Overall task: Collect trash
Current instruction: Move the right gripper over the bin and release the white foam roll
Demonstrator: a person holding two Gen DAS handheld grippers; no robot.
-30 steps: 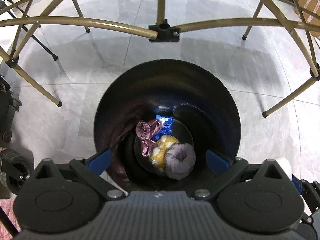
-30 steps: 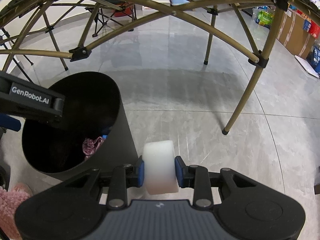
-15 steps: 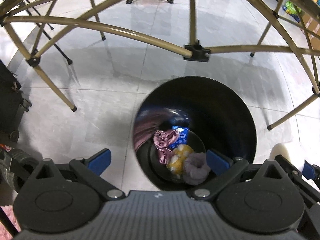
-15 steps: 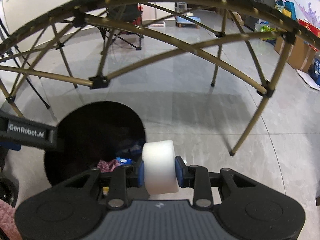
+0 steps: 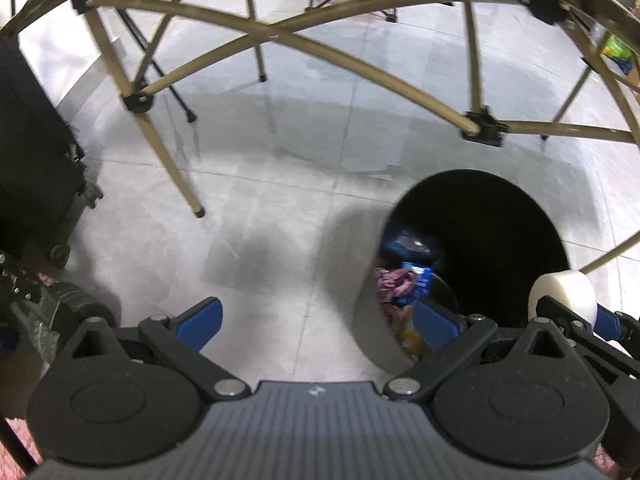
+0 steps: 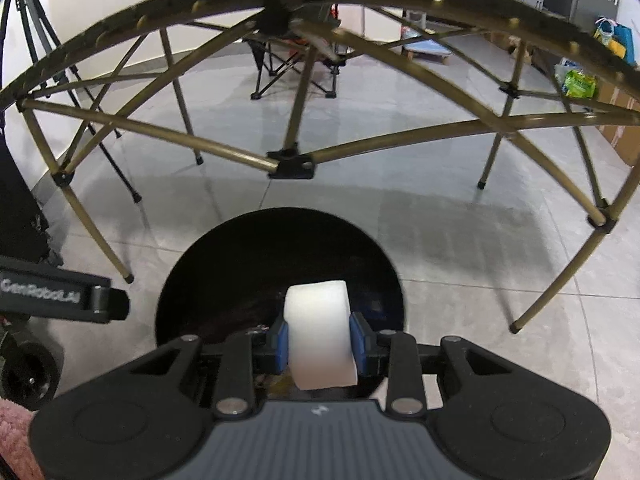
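Note:
A black round trash bin (image 5: pixel 366 320) stands on the floor, at the right of the left wrist view. Inside it lie a crumpled pink wrapper (image 5: pixel 394 286), a blue packet (image 5: pixel 418 280) and something yellow (image 5: pixel 408 336). My left gripper (image 5: pixel 316 320) is open and empty over the floor, just left of the bin. My right gripper (image 6: pixel 320 346) is shut on a white roll (image 6: pixel 320 328) and holds it above the bin's (image 6: pixel 280 216) dark opening. The same white roll (image 5: pixel 562 296) shows at the right edge of the left wrist view.
Gold folding-table legs (image 6: pixel 200 146) and crossbars arch over the bin on all sides. A black wheeled case (image 5: pixel 36 168) stands at the left. A folding chair (image 6: pixel 292 64) is far back, boxes and bags at the far right. A pink rug (image 6: pixel 12 432) lies at the lower left.
My right gripper has carried the white roll left from beside the bin to above its opening. My left gripper has slid left off the bin, which now sits at its right.

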